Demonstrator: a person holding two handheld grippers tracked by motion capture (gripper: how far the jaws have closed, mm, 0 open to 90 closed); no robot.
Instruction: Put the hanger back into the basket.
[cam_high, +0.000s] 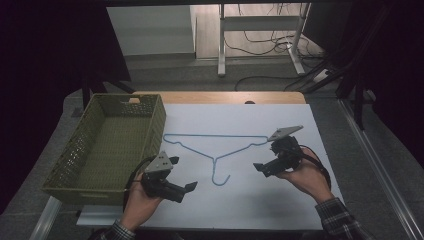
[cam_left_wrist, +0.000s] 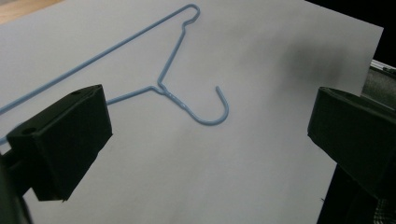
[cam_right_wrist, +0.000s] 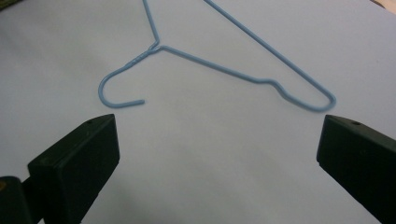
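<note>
Near edge of the white sheet: left gripper & right gripper, each in a hand, jaws wide apart, holding nothing, hovering either side of the hook. Thin blue wire hanger lies flat mid-sheet, hook toward near edge. Gripper views show twisted neck, notched shoulders; high view adds olive woven basket at tabletop's left edge, far wooden strip.

Open white sheet is found between both grippers. Obstructions noted: a blue wire hanger lying flat mid-sheet, and an olive mesh basket bounding the left edge.
</note>
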